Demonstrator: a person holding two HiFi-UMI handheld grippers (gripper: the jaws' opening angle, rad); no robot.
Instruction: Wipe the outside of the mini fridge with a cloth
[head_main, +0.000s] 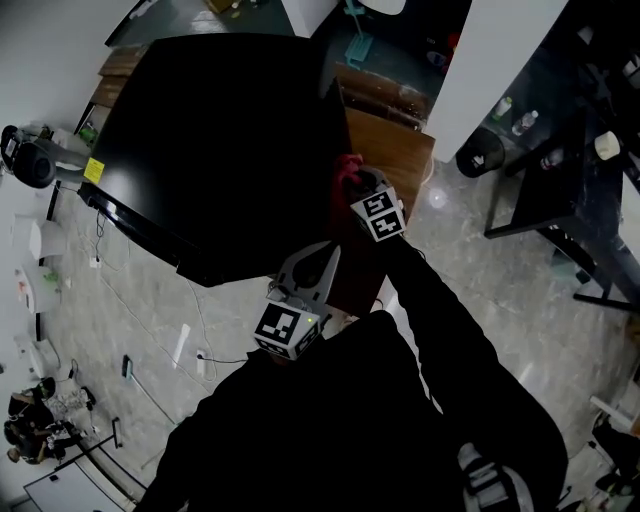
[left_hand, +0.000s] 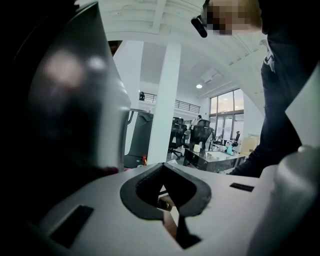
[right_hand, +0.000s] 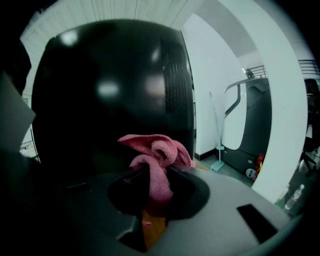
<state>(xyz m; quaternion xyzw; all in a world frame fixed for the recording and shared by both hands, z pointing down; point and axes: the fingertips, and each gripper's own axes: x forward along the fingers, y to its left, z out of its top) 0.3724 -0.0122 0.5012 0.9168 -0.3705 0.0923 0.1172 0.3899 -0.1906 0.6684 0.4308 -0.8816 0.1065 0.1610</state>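
The black mini fridge (head_main: 220, 140) stands on a wooden cabinet (head_main: 400, 150). My right gripper (head_main: 360, 190) is shut on a bunched pink cloth (head_main: 347, 172), held against the fridge's right side near its top edge. In the right gripper view the pink cloth (right_hand: 157, 152) sticks up out of the gripper (right_hand: 152, 177), just in front of the glossy fridge wall (right_hand: 110, 85). My left gripper (head_main: 318, 258) hovers lower, by the fridge's near right corner. In its own view the left gripper (left_hand: 165, 192) is shut with nothing in it, and a sliver of the pink cloth (left_hand: 107, 170) shows at the left.
A black desk (head_main: 560, 170) and a round black bin (head_main: 480, 155) stand to the right on the tiled floor. A white pillar (head_main: 490, 60) rises behind the cabinet. Cables and small devices (head_main: 40, 160) lie left of the fridge. A treadmill (right_hand: 250, 125) stands beyond the fridge.
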